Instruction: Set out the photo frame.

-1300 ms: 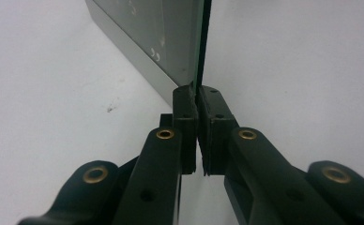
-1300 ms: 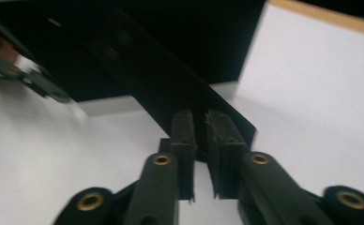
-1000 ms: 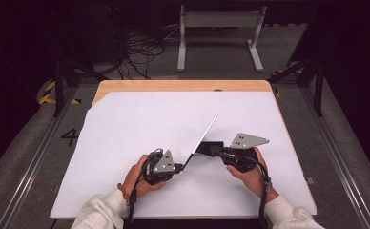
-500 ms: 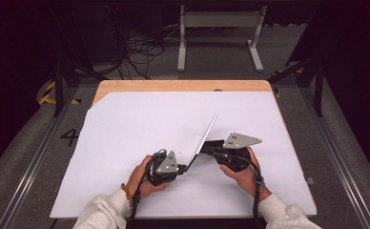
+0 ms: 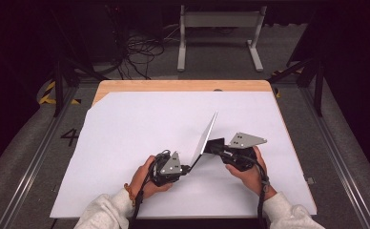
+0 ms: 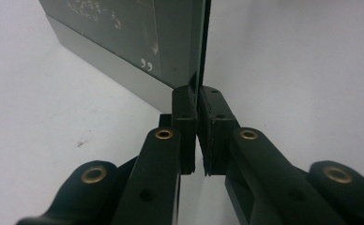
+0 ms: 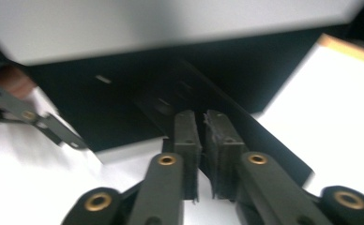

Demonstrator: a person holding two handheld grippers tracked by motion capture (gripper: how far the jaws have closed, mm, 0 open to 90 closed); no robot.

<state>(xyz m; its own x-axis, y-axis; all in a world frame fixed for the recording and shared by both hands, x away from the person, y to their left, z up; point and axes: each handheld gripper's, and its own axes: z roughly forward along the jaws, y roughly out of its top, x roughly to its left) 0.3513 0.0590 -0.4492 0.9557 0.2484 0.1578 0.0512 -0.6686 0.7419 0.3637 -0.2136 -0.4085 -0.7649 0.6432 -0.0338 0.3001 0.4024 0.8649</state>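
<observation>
One thin grey panel (image 5: pixel 205 138) with a dark face stands tilted on its edge at the near middle of the white table cover (image 5: pixel 126 143), rising from low near the left gripper (image 5: pixel 187 168) up toward the far right. In the left gripper view the two black jaws are pressed together on the panel's (image 6: pixel 138 37) lower corner, with the sheet's edge running up between the pads. Faint pale marks sit on its dark face, among them something like a pair of quote marks, but none of it can be read.

Just beside the panel lies a flat black piece (image 5: pixel 216 144), and the right gripper (image 5: pixel 220 149) meets it. In the right gripper view the jaws stand narrowly apart and have just been opening; the black piece (image 7: pixel 246 126) lies beyond and under the pads, and whether they press on it I cannot tell, since that view is blurred.

Both hands rest low on the cover. A strip of wooden tabletop (image 5: pixel 183 86) shows at the far edge. Beyond it are a metal stand (image 5: pixel 219 38) and loose cables (image 5: pixel 142 52) on the floor, and a "4" (image 5: pixel 70 137) is marked on the floor left of the table.
</observation>
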